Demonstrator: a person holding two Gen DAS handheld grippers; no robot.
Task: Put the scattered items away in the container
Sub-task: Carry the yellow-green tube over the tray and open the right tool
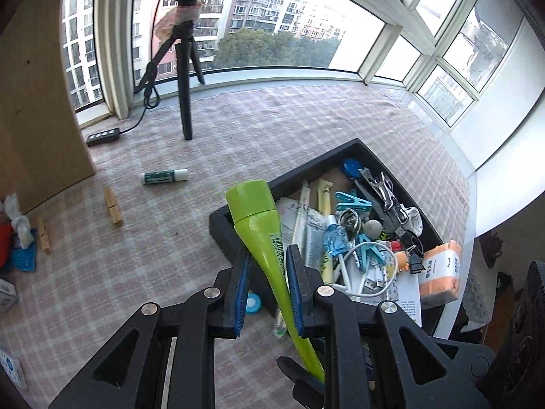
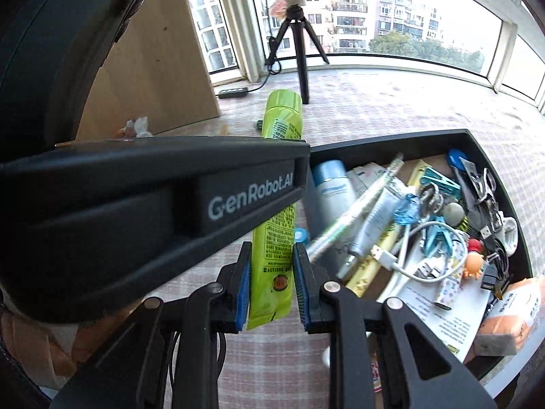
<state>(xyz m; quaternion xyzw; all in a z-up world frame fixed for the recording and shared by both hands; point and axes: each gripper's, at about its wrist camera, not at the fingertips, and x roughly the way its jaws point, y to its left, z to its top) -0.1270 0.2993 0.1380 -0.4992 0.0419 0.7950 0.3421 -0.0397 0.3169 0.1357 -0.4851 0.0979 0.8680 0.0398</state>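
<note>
On the far left of the checked-cloth bench (image 1: 272, 119) a pale wooden clothes peg (image 1: 113, 206) and a green-and-white stick-shaped tube (image 1: 164, 176) lie loose, well apart from the container.

Next comes the lime-green plastic squeeze tube (image 1: 259, 225). It is up off the bench, cap end forward, over the near-left corner of the black rectangular tray (image 1: 218, 220). In the left wrist view it runs edge-on through the left claw (image 1: 269, 283). That claw is spread: dark tray shows between the tube and the left-hand pad, and the tube lies close against the right-hand pad.

In the right wrist view the right claw (image 2: 272, 283) is pinching the tube's flat crimped tail, a pad pressed to each face. The left claw's body crosses in front of the tube's middle.

The step in hand looks like dropping the tube into the tray. To do it well, carry it further right, past the rim. Lower it flat onto the heap of clips, cables and packets, so it neither props on the wall nor tips out. Keep the left claw clear before the right one lets go.
</note>
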